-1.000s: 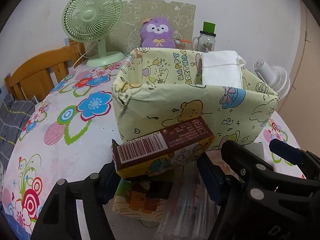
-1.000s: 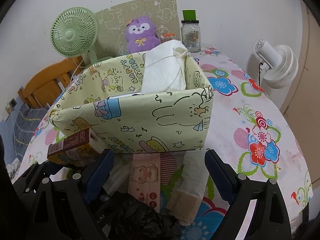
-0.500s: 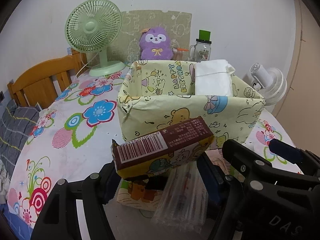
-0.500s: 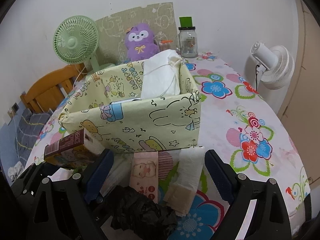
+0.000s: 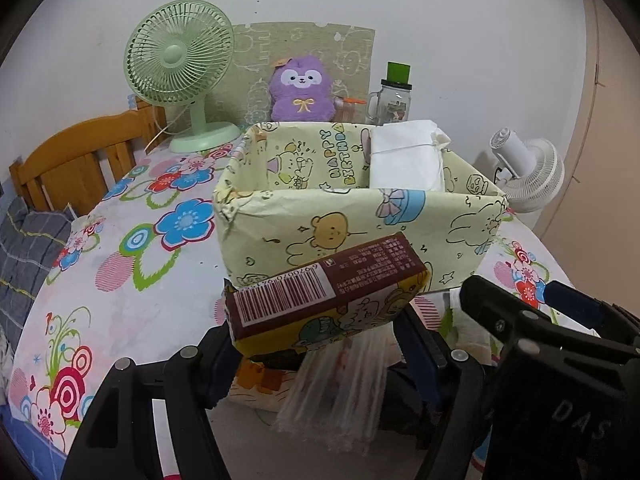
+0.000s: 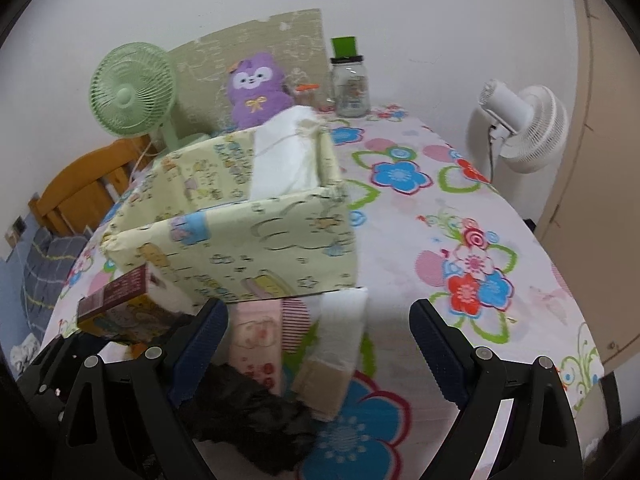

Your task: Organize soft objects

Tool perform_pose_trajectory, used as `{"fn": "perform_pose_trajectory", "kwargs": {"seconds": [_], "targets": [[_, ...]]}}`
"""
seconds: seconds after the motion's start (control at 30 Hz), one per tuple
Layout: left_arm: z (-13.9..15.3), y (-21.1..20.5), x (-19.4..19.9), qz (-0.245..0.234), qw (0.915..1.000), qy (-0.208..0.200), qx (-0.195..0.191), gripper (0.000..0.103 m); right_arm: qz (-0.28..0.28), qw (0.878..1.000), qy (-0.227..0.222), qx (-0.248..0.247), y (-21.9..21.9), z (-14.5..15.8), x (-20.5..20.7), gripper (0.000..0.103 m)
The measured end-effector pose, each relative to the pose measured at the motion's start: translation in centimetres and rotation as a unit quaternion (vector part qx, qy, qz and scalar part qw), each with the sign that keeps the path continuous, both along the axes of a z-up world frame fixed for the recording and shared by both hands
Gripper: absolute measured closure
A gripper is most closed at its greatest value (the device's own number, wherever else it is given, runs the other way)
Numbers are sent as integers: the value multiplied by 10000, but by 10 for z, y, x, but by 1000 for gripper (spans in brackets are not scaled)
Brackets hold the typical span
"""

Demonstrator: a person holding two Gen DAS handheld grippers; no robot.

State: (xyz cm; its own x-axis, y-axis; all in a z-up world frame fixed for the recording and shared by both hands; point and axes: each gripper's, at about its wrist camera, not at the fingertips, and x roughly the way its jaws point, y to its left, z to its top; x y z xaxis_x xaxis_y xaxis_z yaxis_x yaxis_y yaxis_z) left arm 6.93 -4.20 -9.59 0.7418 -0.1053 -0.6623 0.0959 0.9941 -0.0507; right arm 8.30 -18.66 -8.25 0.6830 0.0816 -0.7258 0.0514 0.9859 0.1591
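Floral table [image 6: 480, 216], one box [image 5: 360, 216], two fans (left fingers [image 5: 416, 344] clamp carton [image 5: 324, 296], right apart)

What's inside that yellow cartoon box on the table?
A white folded bundle stands in the yellow box, at its far right corner, poking above the rim. The near wall hides the floor and anything lower.

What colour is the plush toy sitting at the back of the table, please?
The plush toy is purple, with a white face and a yellow bow; the left wrist view shows it best.

Even, soft indoor light, no glare, faint shadows. Left view sharp; right view smeared by motion blur. Heavy fisheye bending, dark vignetted corners.
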Motion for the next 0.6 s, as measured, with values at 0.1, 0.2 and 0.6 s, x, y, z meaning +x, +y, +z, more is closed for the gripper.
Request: {"fn": "perform_pose_trajectory", "kwargs": {"seconds": [0.1, 0.2, 0.6], "targets": [[-1, -7, 1, -63, 10000, 29, 68, 30, -137, 9999, 86, 34, -9, -5, 3, 9], [-5, -16, 5, -120, 9997, 106, 190, 29, -207, 9995, 217, 71, -15, -13, 7, 17], [-21, -39, 17, -249, 9976, 361, 538, 30, -211, 9981, 570, 36, -21, -38, 24, 29]]}}
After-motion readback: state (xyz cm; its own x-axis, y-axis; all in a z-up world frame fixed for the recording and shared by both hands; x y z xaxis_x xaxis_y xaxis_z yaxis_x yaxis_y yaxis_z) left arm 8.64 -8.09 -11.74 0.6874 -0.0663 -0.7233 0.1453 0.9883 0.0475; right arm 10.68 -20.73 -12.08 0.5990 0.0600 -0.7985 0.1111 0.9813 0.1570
